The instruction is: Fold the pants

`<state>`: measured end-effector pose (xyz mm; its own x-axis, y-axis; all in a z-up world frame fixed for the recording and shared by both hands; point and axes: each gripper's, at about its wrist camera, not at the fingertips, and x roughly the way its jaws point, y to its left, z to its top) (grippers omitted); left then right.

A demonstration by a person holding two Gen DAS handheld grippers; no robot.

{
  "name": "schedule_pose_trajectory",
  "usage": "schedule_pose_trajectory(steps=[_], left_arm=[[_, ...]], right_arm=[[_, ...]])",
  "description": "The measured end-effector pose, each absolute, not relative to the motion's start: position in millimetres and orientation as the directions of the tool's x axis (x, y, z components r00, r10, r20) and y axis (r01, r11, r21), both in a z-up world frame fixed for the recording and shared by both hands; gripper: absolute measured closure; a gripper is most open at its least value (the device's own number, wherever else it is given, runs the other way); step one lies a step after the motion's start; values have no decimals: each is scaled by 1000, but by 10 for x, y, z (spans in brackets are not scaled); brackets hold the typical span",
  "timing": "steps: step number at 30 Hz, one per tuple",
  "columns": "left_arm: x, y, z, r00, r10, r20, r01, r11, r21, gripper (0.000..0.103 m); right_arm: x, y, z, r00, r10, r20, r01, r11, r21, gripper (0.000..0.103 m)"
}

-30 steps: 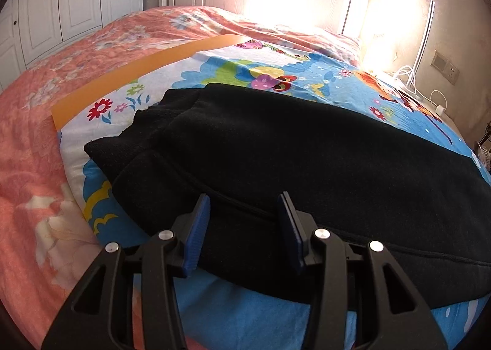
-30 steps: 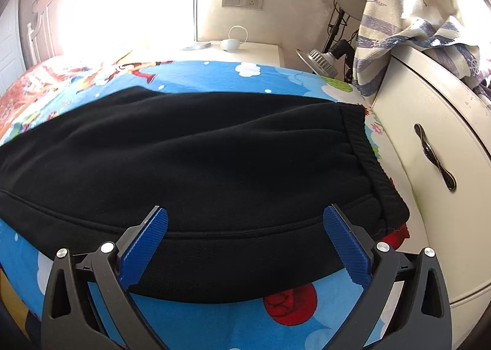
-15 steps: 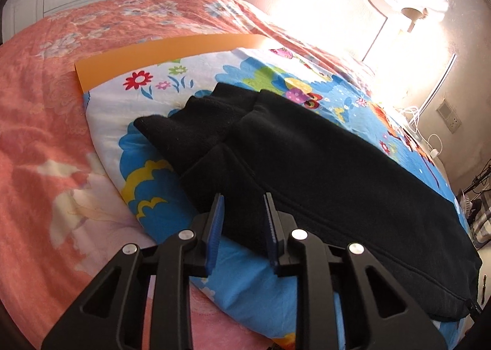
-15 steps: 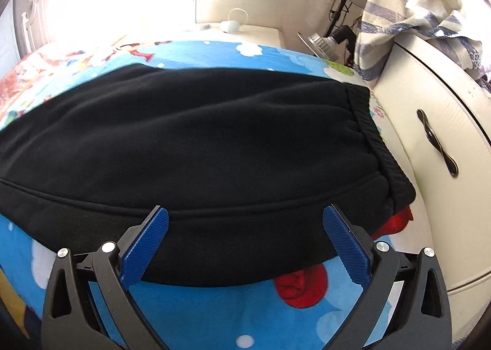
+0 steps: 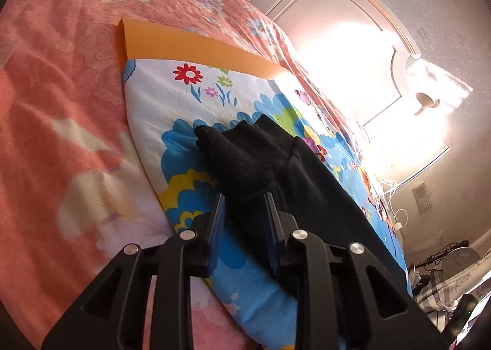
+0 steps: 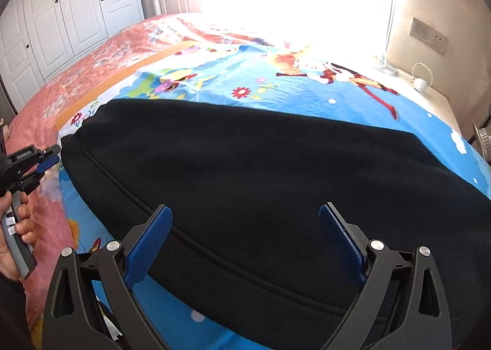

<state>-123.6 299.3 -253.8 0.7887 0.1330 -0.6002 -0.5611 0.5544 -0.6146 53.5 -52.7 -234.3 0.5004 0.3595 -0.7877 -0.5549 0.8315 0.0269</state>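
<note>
Black pants (image 6: pixel 260 166) lie flat and lengthwise on a cartoon-print blanket (image 6: pixel 307 98). In the left wrist view the ribbed leg cuff (image 5: pixel 233 147) lies just ahead of my left gripper (image 5: pixel 243 205). Its jaws stand narrow and rolled on edge, with the leg's fabric showing in the gap, flat and not lifted. The right wrist view shows that left gripper (image 6: pixel 52 157) at the cuff's edge, held by a hand (image 6: pixel 18 227). My right gripper (image 6: pixel 245 208) hangs wide over the pants' near side seam; its jaws are closing slightly and the pads are clear of the cloth.
The blanket has an orange border (image 5: pixel 184 46) and lies on a pink floral bedspread (image 5: pixel 61 104). A white wardrobe (image 6: pixel 61 21) stands far left. The headboard (image 5: pixel 353 31) sits in glare, and a nightstand (image 6: pixel 429 95) with cables is at the far right.
My left gripper narrowed its jaws, rolled and slid toward the cuff end. The right gripper swept left from the waistband end to the middle of the legs; the dresser left its view.
</note>
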Motion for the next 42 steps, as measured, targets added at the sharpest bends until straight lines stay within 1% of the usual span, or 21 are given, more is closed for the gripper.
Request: schedule_pose_trajectory(steps=[3,6,8,11,15,16,18,19,21,23,24,26,28,29,31,32,33,35,37,40,42], left_arm=[[-1158,3181,-2541,800,96,-593,-544,533,-648,73],[-998,3334,-2567,792,57,-607,-539,531,-654,77],[-866,3380,-2569,759,46,-649,-559,558,-614,92],[-777,3383,-2469,761,37,-648,-538,596,-597,97],[-770,3376,-2331,773,39,-633,-518,617,-593,98],[-780,3379,-2329,773,41,-633,-521,612,-596,96],[-815,3409,-2388,751,61,-658,-564,578,-590,73],[-855,3431,-2429,751,59,-658,-574,552,-605,57],[-870,3459,-2500,753,36,-657,-573,529,-627,57],[-825,3457,-2544,730,32,-682,-592,528,-609,67],[-795,3465,-2574,719,16,-695,-600,518,-610,69],[-743,3469,-2551,723,12,-690,-591,528,-610,98],[-620,3403,-2400,724,21,-689,-566,589,-577,98],[-555,3355,-2271,743,12,-670,-528,626,-574,98],[-512,3233,-1881,802,36,-596,-435,719,-542,98],[-541,3208,-1741,824,66,-563,-414,749,-518,98],[-561,3259,-1762,819,85,-567,-435,737,-518,98],[-522,3424,-2130,767,47,-640,-506,659,-557,98],[-533,3456,-2455,715,38,-699,-552,644,-530,98],[-696,3491,-2605,740,25,-672,-554,589,-588,98],[-734,3478,-2579,749,33,-662,-549,589,-593,98]], right_arm=[[464,-427,-2572,472,328,-818,-573,820,-2,10],[504,-472,-2582,461,344,-818,-571,820,22,10],[497,-458,-2603,465,339,-818,-572,820,15,10],[499,-460,-2610,469,340,-815,-571,821,13,9],[501,-466,-2615,471,345,-812,-571,821,17,9],[505,-468,-2614,470,346,-812,-571,821,18,9],[508,-476,-2613,470,347,-812,-571,821,21,9],[509,-480,-2614,470,348,-811,-571,820,21,9],[507,-488,-2620,472,349,-810,-572,820,20,8],[508,-492,-2622,472,350,-810,-573,819,20,8],[511,-490,-2623,471,350,-810,-574,819,20,8],[515,-489,-2624,471,350,-809,-572,820,22,8],[499,-508,-2600,485,351,-801,-564,826,21,9],[468,-531,-2561,513,351,-783,-552,834,12,11],[392,-537,-2479,576,341,-743,-545,837,-39,17],[384,-515,-2472,584,335,-740,-550,833,-57,17],[411,-495,-2493,570,328,-753,-553,831,-56,17],[489,-510,-2570,519,334,-787,-551,834,-9,17],[500,-551,-2582,508,347,-788,-556,831,7,17],[470,-536,-2589,512,336,-791,-567,824,-17,16],[475,-516,-2580,512,327,-794,-567,823,-26,16]])
